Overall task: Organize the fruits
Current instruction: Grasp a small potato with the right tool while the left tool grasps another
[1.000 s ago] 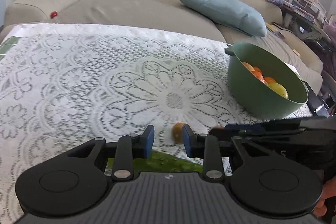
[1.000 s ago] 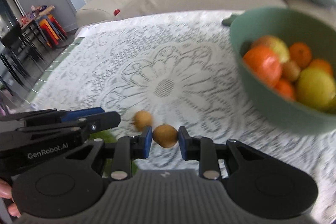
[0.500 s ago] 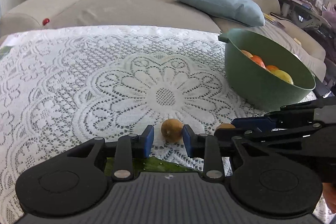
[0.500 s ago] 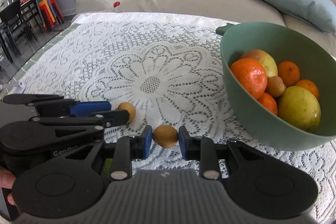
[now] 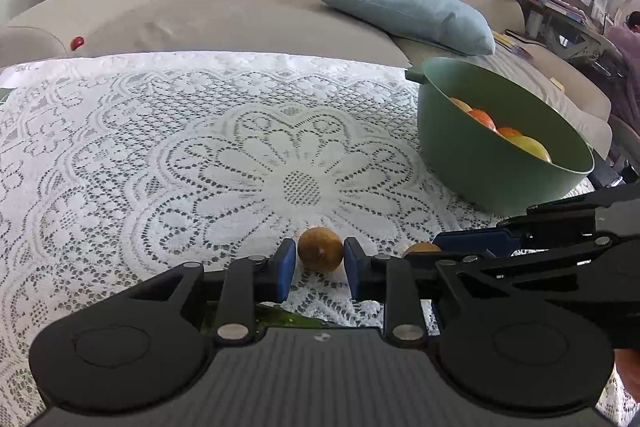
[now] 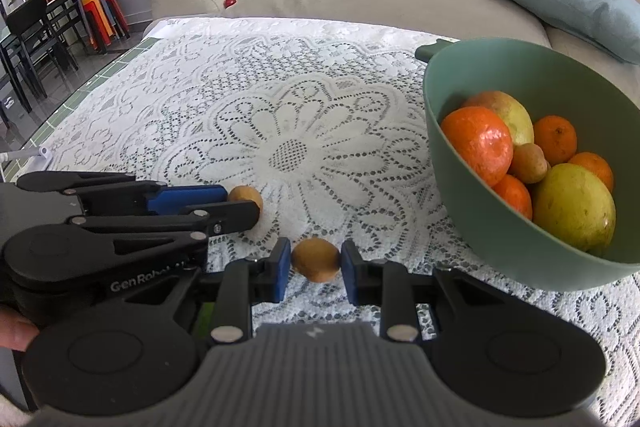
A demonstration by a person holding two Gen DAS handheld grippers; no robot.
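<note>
Left wrist view: the left claw closes on a brown fruit at lower centre, on the lace tabletop. Right wrist view: the right claw grips a second brown fruit at lower centre; the green bowl of fruit sits at right.

Table under white lace cloth, green bowl (fruit-filled), two brown fruits

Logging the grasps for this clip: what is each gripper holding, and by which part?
Right gripper clamps a small brown fruit by its two ends. Left gripper brackets another brown fruit across its sides; whether it is gripped cannot be told.
</note>
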